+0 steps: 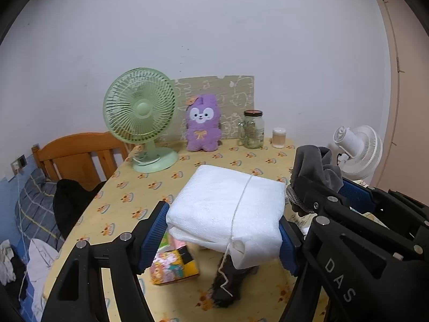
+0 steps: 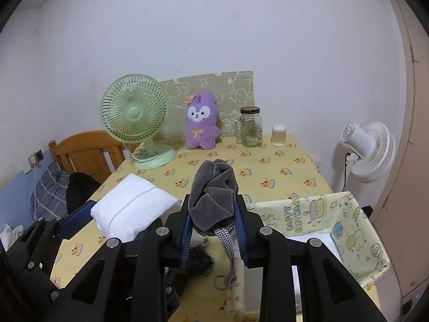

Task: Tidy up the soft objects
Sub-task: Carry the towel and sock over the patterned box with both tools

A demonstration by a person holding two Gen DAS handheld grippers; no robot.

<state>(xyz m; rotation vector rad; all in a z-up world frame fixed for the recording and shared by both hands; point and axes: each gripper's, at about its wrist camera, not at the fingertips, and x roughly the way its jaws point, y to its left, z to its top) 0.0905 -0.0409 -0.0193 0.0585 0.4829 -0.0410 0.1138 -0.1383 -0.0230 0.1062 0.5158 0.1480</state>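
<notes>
Since both loads are soft, expect sag. Table (image 2: 281, 166): bin (image 2: 356, 214) at right. Foam bundle (image 1: 228, 209), light, squashy, held aloft in left gripper (image 1: 224, 237) by its sides. Grey cloth (image 2: 213, 193), limp, cord dangling, pinched in right gripper (image 2: 214, 237).

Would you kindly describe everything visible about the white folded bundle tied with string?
The white folded bundle tied with string looks like soft, finely textured foam sheet or cloth, folded into a thick, pillow-like rectangle. A thin white string wraps once around its middle, its loose end dangling below. The left gripper is shut on it, blue ribbed pads pressing both ends, holding it roughly level above the yellow patterned tablecloth. Beneath it lie a colourful box and something dark and furry.
</notes>
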